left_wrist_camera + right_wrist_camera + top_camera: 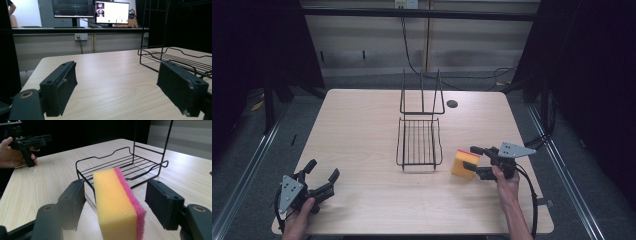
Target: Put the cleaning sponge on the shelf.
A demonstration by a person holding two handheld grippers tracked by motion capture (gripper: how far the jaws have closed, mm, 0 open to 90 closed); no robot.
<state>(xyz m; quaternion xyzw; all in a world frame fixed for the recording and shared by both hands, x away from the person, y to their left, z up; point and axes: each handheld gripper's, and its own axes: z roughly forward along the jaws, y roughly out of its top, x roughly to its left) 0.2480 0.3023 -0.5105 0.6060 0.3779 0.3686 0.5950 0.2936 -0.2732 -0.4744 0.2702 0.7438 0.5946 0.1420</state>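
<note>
Right tongs (115, 207): jaws standing wide, straddling a yellow-and-pink sponge (117, 205) without touching it; the sponge is sitting on edge on the surface (362, 130). Wire rack (419, 142): lying just beyond the sponge. Left tongs (117, 82): gaping wide, holding nothing, with the rack ahead to their right.

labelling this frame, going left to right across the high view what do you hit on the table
left gripper → wire rack → sponge → right gripper, its open fingers either side of the sponge
</note>
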